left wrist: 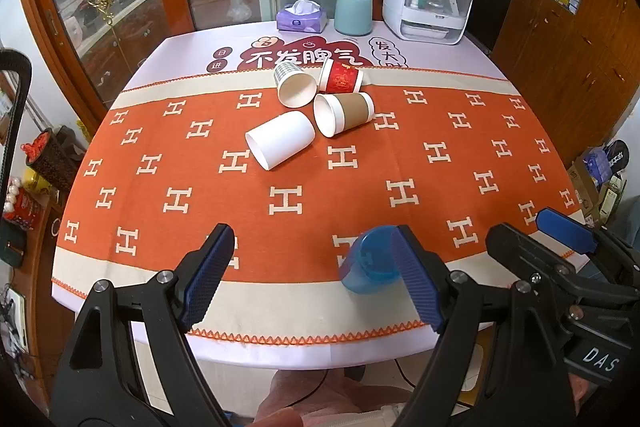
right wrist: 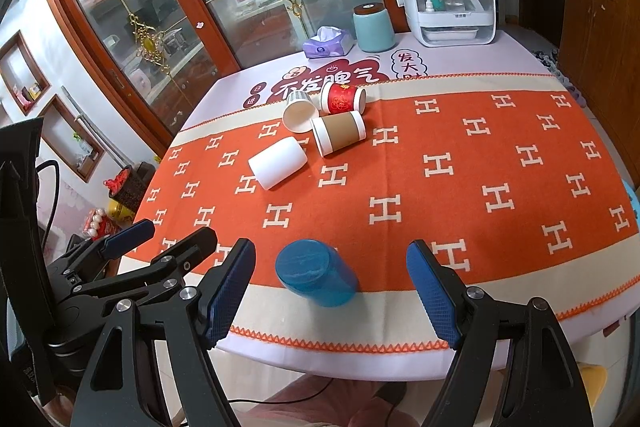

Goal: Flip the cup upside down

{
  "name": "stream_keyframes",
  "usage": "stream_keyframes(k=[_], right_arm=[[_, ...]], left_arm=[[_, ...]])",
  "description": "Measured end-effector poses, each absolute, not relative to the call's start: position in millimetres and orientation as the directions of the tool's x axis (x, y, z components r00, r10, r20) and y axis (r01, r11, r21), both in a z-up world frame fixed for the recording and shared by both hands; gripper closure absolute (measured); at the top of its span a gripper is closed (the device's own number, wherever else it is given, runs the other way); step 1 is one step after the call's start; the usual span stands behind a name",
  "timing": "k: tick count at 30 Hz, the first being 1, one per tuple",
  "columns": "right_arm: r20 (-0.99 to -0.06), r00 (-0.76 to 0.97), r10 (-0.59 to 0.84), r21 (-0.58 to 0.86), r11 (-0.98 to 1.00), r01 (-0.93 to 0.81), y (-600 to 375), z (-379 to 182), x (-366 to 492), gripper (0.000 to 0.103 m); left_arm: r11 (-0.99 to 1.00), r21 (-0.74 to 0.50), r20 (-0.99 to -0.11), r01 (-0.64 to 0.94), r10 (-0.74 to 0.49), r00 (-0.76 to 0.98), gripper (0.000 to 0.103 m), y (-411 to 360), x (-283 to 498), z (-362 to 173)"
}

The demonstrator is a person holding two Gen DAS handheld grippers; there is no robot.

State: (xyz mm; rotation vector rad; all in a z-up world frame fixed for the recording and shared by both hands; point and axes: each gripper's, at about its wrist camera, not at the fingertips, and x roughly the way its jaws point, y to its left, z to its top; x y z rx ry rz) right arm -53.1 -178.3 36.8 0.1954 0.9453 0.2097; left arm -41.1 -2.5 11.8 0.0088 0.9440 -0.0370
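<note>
Near the front edge of the table (right wrist: 400, 351), on the cream band of the orange H-pattern cloth (right wrist: 460, 187), sits the blue cup (right wrist: 316, 277). From the right wrist view its flat closed base faces up and toward the camera, so it looks like it's already mouth-down or close to it, maybe leaning a bit. In the left wrist view it's blurry and half hidden behind a pad, so I can't say for sure how level it sits.

Both tools are empty. The right gripper (right wrist: 332, 291) has its pads spread wide with the cup between them, touching neither as far as I can see. The left gripper (left wrist: 316, 279) is spread wide too, with the cup just inside its right finger.

Handling guess: translucent plastic, light, stiff enough to take a squeeze, but smooth and slightly tapered, so it could slide out of the pads or skate on the cloth. I'd pinch it across the middle of the wall, not near the rim.

Farther back lie four paper cups on their sides: white cup (right wrist: 278, 163), brown-sleeved cup (right wrist: 338, 135), red cup (right wrist: 343, 99), checked cup (right wrist: 299, 111).
</note>
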Motion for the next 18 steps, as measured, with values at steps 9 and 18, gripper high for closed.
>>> stream_keyframes(k=[9,18], right_arm=[[-0.781,0.567,0.262,0.257,0.962,-0.091,-178.0,37.1,-52.4,0.024],[-0.781,0.566,0.263,0.256,0.962,-0.094,-178.6,37.1,-51.2,0.024]], left_arm=[[0.999,-0.009,-0.810,0.036,-0.028,0.586,0.024,-1.8,-40.8,11.4],[0.999,-0.009,-0.811,0.035,-0.028,0.585,0.024,-2.2,-40.3,11.6]])
